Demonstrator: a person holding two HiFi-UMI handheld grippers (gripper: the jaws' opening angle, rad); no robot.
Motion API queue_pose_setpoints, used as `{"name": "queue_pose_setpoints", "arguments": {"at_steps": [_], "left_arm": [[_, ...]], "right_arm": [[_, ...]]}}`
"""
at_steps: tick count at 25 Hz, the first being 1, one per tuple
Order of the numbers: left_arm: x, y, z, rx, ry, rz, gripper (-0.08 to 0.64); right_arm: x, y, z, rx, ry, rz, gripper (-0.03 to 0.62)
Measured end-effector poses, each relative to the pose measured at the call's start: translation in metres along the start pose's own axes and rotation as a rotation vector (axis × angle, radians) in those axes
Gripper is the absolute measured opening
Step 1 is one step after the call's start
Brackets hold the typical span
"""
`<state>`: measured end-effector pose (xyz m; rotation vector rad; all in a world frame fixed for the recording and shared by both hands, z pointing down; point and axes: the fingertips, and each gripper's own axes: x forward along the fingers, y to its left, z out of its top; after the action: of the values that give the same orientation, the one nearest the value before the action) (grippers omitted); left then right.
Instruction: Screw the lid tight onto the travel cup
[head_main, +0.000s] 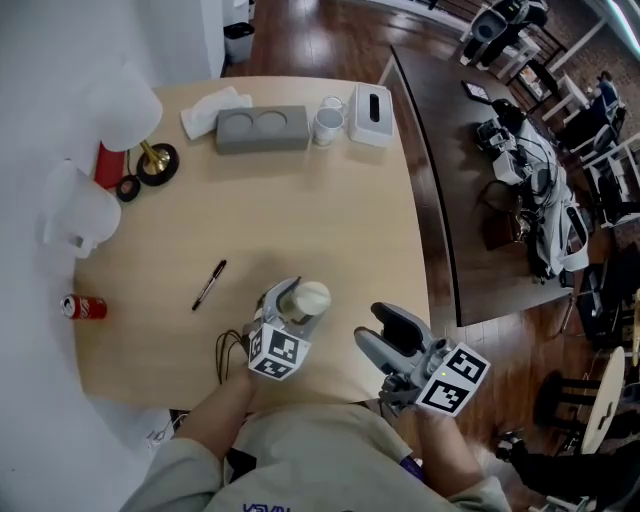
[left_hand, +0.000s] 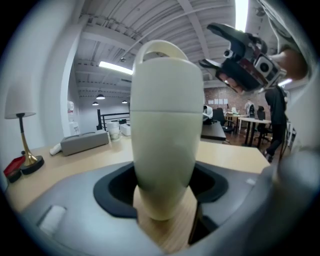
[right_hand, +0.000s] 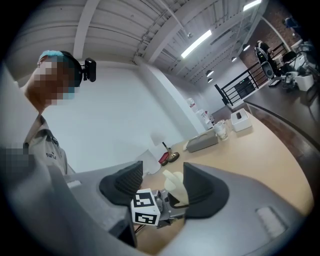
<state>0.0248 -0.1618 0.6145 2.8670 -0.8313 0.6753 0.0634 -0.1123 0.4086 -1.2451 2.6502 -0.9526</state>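
Travel cup (left_hand: 162, 135) in left gripper (head_main: 292, 308)

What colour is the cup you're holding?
The travel cup is cream, clearest in the left gripper view.

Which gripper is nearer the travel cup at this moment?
Left. The left gripper is closed around the travel cup, low on its body; the right gripper is open and empty, apart to the cup's right in the head view.
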Motion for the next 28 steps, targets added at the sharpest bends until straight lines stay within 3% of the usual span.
{"name": "queue_pose_setpoints", "arguments": {"at_steps": [8, 17, 23, 25, 28], "left_arm": [[-0.003, 0.003, -0.011, -0.051, -0.007, -0.001, 0.314], [-0.016, -0.005, -0.018, -0.109, 0.022, -0.079, 0.353], [-0.068, -0.002, -0.015, -0.209, -0.052, -0.059, 0.343], [-0.091, -0.001, -0.011, -0.291, -0.088, -0.052, 0.255], [-0.124, -0.016, 0.002, -0.391, -0.123, -0.133, 0.006]], "right_arm": [[0.009, 0.008, 0.000, -0.002, 0.003, -0.001, 0.252], [0.012, 0.029, 0.006, -0.043, -0.011, -0.010, 0.252], [0.008, 0.050, -0.005, -0.053, -0.018, -0.069, 0.252], [0.005, 0.056, -0.011, -0.056, -0.028, -0.102, 0.252], [0.001, 0.065, -0.025, -0.062, -0.039, -0.130, 0.251]]}}
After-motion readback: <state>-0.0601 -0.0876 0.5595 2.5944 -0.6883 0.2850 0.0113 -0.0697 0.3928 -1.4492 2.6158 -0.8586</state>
